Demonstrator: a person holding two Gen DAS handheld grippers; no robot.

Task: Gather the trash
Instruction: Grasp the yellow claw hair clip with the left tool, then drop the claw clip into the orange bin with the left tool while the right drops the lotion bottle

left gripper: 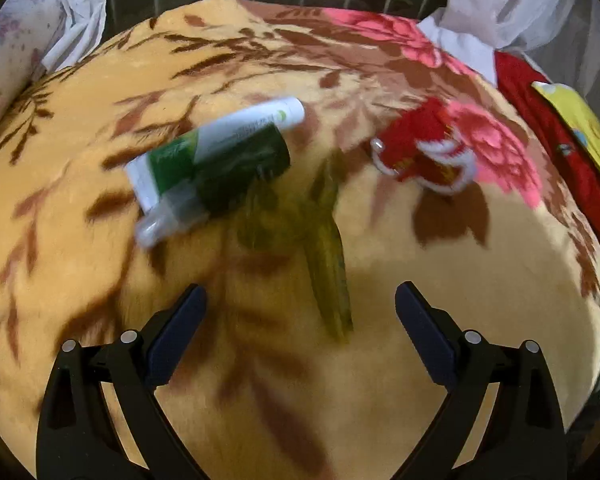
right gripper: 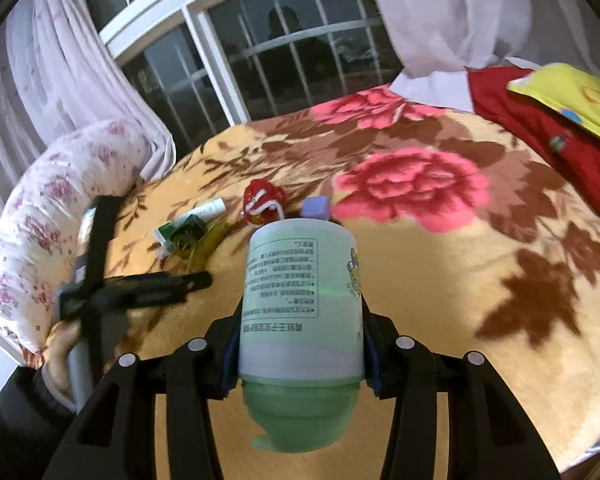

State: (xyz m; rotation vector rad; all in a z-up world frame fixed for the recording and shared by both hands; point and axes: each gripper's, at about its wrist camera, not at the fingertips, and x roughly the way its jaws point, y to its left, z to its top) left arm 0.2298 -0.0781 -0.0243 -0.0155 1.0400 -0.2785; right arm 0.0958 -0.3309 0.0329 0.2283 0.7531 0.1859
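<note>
My left gripper [left gripper: 300,304] is open and empty above the floral blanket [left gripper: 440,280]. Just ahead of it lies a green translucent wrapper [left gripper: 324,248]. Farther left lie a green-and-white tube [left gripper: 220,136] and a dark green bottle [left gripper: 228,180], touching. A red-and-white wrapper [left gripper: 424,152] lies to the right. My right gripper [right gripper: 300,316] is shut on a pale green bottle [right gripper: 300,300], held upside down with its cap toward the camera. In the right wrist view the tube [right gripper: 196,218], red wrapper [right gripper: 262,202], a small purple block [right gripper: 316,208] and the left gripper [right gripper: 140,288] show.
A floral pillow [right gripper: 52,208] lies at the bed's left edge. Red cloth [right gripper: 548,136] with a yellow packet [right gripper: 572,96] on it lies at the right. A barred window [right gripper: 260,48] and white curtains [right gripper: 460,12] stand behind the bed.
</note>
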